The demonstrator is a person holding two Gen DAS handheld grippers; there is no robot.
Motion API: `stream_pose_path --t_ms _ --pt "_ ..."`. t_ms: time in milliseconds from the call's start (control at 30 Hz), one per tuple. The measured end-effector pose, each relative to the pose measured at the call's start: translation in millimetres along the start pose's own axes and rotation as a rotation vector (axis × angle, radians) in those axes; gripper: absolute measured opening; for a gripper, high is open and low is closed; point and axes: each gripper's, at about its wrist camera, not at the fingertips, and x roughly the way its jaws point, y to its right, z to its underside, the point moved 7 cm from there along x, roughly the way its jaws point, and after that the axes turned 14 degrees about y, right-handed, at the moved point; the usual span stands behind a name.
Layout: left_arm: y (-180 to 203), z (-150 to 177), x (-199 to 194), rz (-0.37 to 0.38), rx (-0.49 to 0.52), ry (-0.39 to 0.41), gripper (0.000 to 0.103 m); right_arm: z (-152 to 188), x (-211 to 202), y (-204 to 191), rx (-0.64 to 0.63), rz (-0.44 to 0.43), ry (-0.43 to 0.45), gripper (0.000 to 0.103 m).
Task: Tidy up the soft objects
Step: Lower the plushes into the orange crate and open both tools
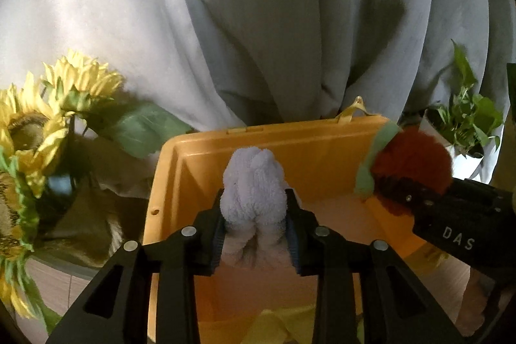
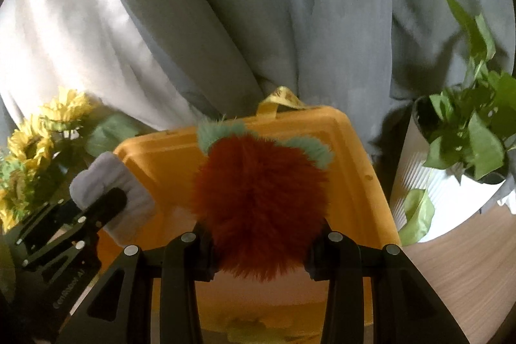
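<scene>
Left jaws: narrowly parted, left gripper (image 1: 256, 223) clamped on the pale lilac plush toy (image 1: 254, 182), blue pads pressing both sides.
Right jaws: somewhat apart, right gripper (image 2: 261, 242) clamped on the red fuzzy plush toy (image 2: 261, 199) with green tufts on top.
Lilac toy: centre of left view, held over the open yellow bin (image 1: 200, 157).
Red toy: centre of right view, above the same bin; at right edge of left view.
Bin: lower middle of both views, yellow strap on far rim.
Left side: sunflowers (image 1: 29, 131).
Right side: potted green plant (image 2: 467, 134) in white pot, on wooden worktop (image 2: 458, 266).
Backdrop: grey curtain (image 1: 258, 21) across upper frame.
</scene>
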Motion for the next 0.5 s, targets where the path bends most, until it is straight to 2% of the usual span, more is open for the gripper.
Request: stream_pose_path --t_ms 33,100,133,200,267,500 --pt "0 1 0 0.001 0.005 -0.004 0.041 0 2 2 0.007 0.003 -0.005 0.047" --pt "1 1 1 -0.005 0.015 -0.003 0.048 1 3 3 0.014 0.013 -0.012 0.063" --pt "0 1 1 -0.011 0.019 0.0 0.056 0 3 5 0.016 0.02 -0.007 0.066" --pt "1 1 -3 -0.014 0.023 0.011 0.061 -1 2 7 0.011 0.035 0.003 0.068" --pt "2 -2 -7 -0.015 0.023 0.021 0.07 -3 0 9 0.008 0.044 0.005 0.068" --pt "0 -15 -33 -0.026 0.026 0.08 0.082 -9 -20 11 0.004 0.062 0.035 0.071"
